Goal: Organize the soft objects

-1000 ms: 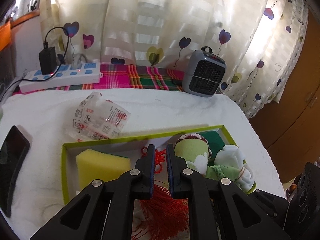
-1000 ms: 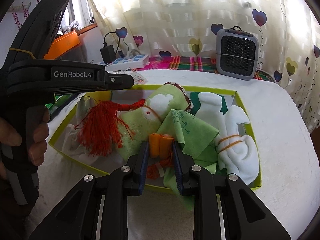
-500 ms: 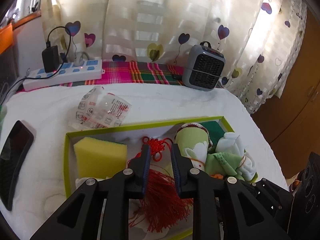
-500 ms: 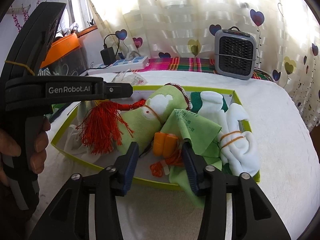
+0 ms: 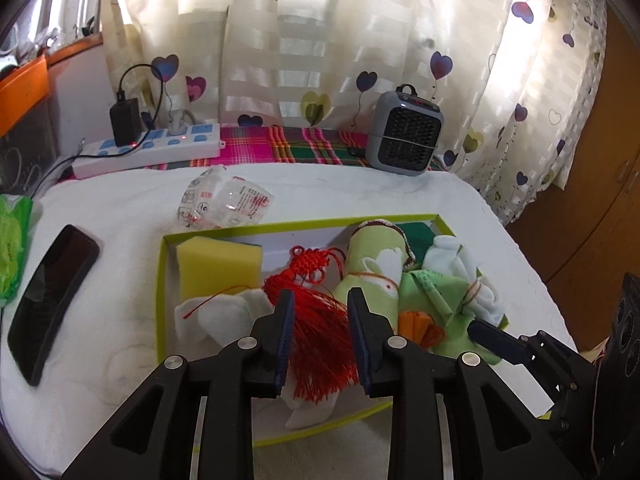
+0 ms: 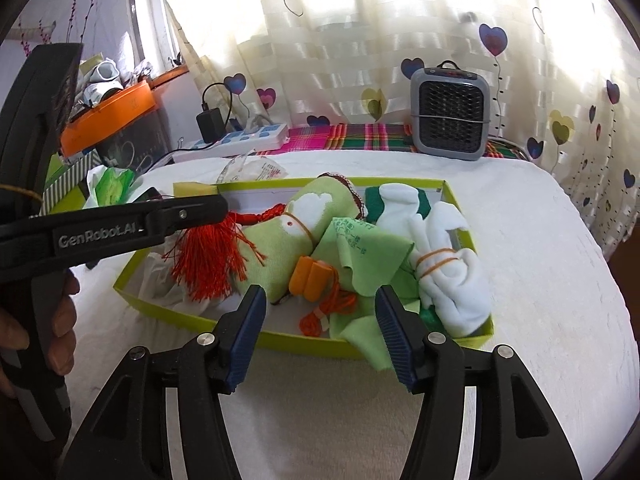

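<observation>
Green box (image 6: 304, 338): it sits on my white towel-covered table (image 6: 540, 240), lime rim all round, soft things piled inside it.
Red tassel (image 5: 320, 344): lies in the box's middle, its knotted cord toward the far wall, its fringe spread over a white cloth (image 5: 224, 316).
Yellow sponge (image 5: 218, 264): in the far left corner of the box, flat, just beside the tassel's knot.
Green pouch (image 6: 296, 240): rolled, with a white patch, lying against the tassel's right side.
Orange piece (image 6: 310, 278): small, resting by the pouch on a light green cloth (image 6: 360, 256).
White socks (image 6: 444, 264): bundled with an elastic band at the right end of the box.
My left gripper (image 5: 320, 320): jaws parted, one either side of the tassel's fringe, holding nothing; it hangs above the near half of the box, pointing toward the curtain.
My right gripper (image 6: 320, 330): jaws spread wide and empty, held low at the near rim, in line with the orange piece.
My left hand (image 6: 60, 332): wrapped round the left handle, at the right camera's left edge.
Beyond the box: a crumpled plastic wrapper (image 5: 224, 204), a black phone (image 5: 50, 300), a power strip (image 5: 152, 148), a small grey heater (image 5: 406, 136).
</observation>
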`<state>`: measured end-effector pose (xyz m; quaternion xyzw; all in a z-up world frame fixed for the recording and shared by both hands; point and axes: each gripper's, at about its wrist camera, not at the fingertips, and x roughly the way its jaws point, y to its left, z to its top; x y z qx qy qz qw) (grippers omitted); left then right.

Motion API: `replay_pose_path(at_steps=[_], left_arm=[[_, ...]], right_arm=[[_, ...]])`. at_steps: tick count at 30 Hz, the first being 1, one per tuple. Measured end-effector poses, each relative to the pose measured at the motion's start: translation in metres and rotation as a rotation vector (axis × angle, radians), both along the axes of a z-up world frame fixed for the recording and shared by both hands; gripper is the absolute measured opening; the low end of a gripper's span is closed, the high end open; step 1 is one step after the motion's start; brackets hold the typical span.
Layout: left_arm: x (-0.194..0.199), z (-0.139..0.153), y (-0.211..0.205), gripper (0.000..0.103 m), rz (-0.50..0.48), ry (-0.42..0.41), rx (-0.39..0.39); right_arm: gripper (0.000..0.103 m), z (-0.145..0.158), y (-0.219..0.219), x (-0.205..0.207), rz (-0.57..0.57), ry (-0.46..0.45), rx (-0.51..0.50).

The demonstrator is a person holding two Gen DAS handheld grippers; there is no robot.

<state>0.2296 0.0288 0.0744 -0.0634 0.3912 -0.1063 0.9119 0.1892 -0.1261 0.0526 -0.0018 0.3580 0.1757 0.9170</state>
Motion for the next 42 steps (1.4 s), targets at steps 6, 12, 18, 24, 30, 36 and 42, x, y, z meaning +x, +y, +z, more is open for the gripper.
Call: replay_pose_path(at_steps=[6, 12, 18, 24, 30, 36, 42], left_arm=[[-0.026, 0.003, 0.0, 0.03, 0.02, -0.012, 0.012], [-0.056, 0.001, 0.0, 0.032, 0.064, -0.025, 0.045], [-0.078, -0.008, -0.001, 0.032, 0.08, -0.019, 0.077], [-0.091, -0.027, -0.001, 0.032, 0.099, 0.028, 0.101], [-0.098, -0.041, -0.005, 0.035, 0.105, 0.067, 0.1], [-0.103, -0.055, -0.009, 0.037, 0.106, 0.107, 0.127], [-0.106, -0.057, -0.008, 0.038, 0.122, 0.108, 0.138]], right_arm=[[0.06, 0.001, -0.005, -0.011, 0.002, 0.003, -0.01], [0.061, 0.0, -0.009, -0.019, -0.009, 0.012, -0.024], [0.061, -0.004, -0.012, -0.028, -0.01, 0.021, -0.039], [0.061, -0.009, -0.013, -0.034, -0.016, 0.042, -0.061], [0.061, -0.018, -0.013, -0.038, -0.021, 0.075, -0.104], [0.061, -0.025, -0.016, -0.039, -0.03, 0.105, -0.135], [0.062, -0.03, -0.022, -0.039, -0.043, 0.131, -0.15]])
